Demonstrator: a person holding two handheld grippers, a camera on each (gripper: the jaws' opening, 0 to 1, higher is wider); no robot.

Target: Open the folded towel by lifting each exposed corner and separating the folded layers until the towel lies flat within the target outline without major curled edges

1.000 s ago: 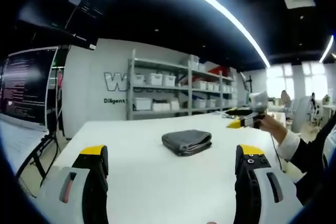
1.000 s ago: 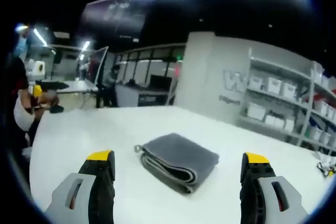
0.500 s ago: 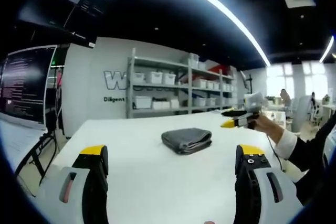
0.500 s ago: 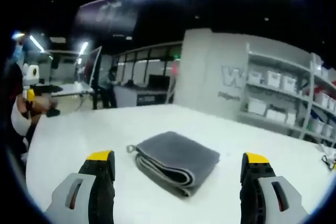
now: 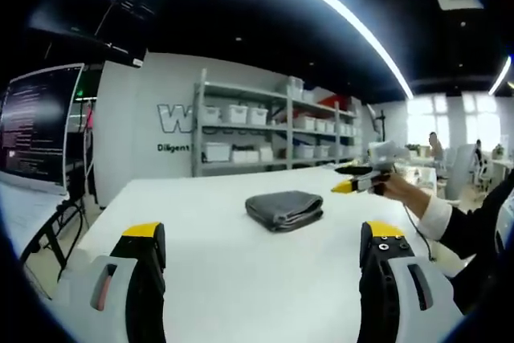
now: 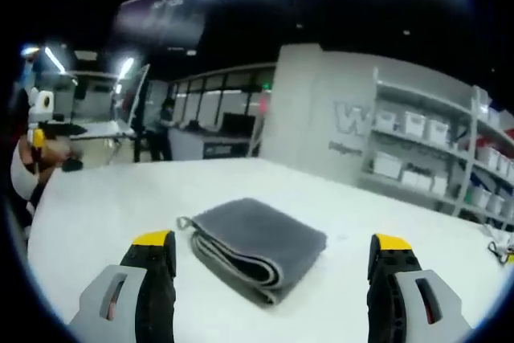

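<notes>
A grey folded towel (image 5: 283, 207) lies on the white table (image 5: 225, 263), its layered fold edge facing my right gripper and a small loop at its near left corner (image 6: 184, 222). In the right gripper view the towel (image 6: 255, 246) sits just beyond the open right gripper (image 6: 271, 256), between the two yellow-tipped jaws. My left gripper (image 5: 265, 245) is open too, farther back from the towel, with nothing between its jaws. In the left gripper view the right gripper (image 5: 361, 180) hovers to the right of the towel, held by a hand with a dark sleeve.
Grey shelving (image 5: 265, 138) with white bins stands behind the table against a white wall. Dark monitors (image 5: 36, 122) on a stand are at the left. In the right gripper view the left gripper (image 6: 44, 130) shows at the far left edge, and a person (image 6: 165, 130) stands far back.
The right gripper has moved closer to the towel, which looms larger and lower in its view. The left gripper has barely moved.
</notes>
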